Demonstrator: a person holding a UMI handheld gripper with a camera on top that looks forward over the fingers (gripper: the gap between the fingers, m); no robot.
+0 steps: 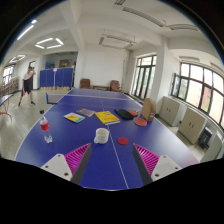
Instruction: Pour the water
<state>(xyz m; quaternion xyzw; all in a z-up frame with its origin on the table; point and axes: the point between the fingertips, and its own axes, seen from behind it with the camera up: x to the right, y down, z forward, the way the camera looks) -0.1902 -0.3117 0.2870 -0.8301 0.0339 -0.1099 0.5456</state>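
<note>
A white cup (101, 135) stands on the blue table-tennis table (60, 140), a little beyond my fingers and slightly left of the middle line. A small bottle with a red cap (45, 131) stands further left on the table. A red disc (123, 141) lies to the right of the cup. My gripper (112, 158) is open and empty, its pink pads (78, 155) spread wide over the table's near end. Nothing is between the fingers.
Yellow and white cards (106, 118) and a book (74, 117) lie mid-table. An orange object (140, 122) and dark items (125, 113) sit at the right. A person (28, 82) stands far left. Chairs and windows line the far and right walls.
</note>
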